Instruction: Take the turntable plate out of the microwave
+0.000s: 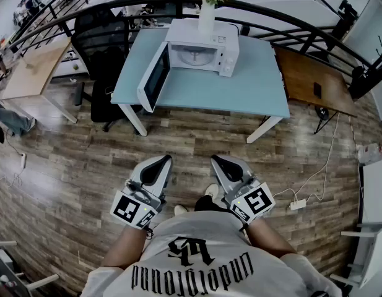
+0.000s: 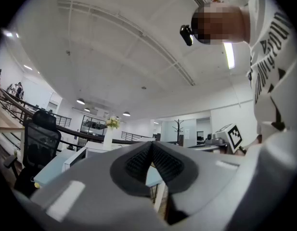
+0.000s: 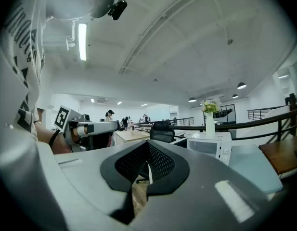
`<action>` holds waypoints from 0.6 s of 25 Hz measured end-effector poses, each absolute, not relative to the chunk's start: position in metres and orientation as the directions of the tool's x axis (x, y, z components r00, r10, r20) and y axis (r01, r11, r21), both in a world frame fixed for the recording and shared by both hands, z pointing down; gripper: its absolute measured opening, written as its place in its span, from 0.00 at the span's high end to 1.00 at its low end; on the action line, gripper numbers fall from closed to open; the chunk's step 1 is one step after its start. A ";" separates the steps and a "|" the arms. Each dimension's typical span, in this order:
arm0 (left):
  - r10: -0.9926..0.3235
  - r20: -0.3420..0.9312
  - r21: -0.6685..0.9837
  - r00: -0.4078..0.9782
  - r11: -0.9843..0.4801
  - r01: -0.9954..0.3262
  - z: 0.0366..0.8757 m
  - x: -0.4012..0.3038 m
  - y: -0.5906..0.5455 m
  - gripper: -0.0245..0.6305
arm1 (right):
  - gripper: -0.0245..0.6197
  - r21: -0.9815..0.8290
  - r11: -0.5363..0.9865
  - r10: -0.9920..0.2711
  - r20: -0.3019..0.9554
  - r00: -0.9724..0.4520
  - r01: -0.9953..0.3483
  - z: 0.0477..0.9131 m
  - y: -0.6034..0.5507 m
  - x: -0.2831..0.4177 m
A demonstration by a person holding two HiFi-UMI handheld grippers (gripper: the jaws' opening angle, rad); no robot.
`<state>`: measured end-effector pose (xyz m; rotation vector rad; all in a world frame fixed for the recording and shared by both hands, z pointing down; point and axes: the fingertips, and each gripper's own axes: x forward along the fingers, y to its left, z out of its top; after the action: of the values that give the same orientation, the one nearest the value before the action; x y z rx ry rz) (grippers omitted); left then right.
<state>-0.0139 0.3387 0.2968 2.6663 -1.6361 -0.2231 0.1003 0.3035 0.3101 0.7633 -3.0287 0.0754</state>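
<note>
- Underfoot, brown wood-plank floor (image 1: pixel 67 184), taking up most of the head view, with a small white power strip (image 1: pixel 297 204) lying on it off to the right.
- Further ahead, light blue rectangular table (image 1: pixel 252 91) on white legs, well apart from both grippers.
- Just beside the table's left end, black mesh office chair (image 1: pixel 101 48).
- On the far part of the tabletop, boxy white microwave (image 1: pixel 225 48), its white door (image 1: pixel 153 79) swung wide open to the left.
- Down low in the head view, grey left gripper (image 1: pixel 161 161) with its square-marker cube, pointing toward the table, jaws pressed together with nothing between them.
- Right next to it, grey right gripper (image 1: pixel 218 161), same build, jaws also squeezed tight on nothing.
- On top of the microwave, tall white vase (image 1: pixel 206 17) of yellow flowers, standing upright.
- Inside the open microwave cavity, round pale turntable plate (image 1: pixel 195 56), lying flat on the cavity floor, untouched and nowhere near either gripper.
</note>
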 end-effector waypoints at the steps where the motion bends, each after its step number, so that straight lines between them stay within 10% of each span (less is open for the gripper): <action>1: -0.887 -0.117 0.080 0.448 -0.458 -0.886 0.297 -0.013 0.336 0.89 | 0.96 -0.042 0.880 -0.472 0.031 -0.881 -0.473 0.311 0.301 0.101; 15: -0.889 -0.107 0.069 0.444 -0.453 -0.889 0.305 0.019 0.230 0.89 | 0.96 -0.061 0.864 -0.496 0.056 -0.866 -0.499 0.323 0.200 0.139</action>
<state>0.0187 0.2304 0.3052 2.6674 -1.6421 -0.2007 0.1388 0.1996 0.3226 0.8004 -2.9964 0.1133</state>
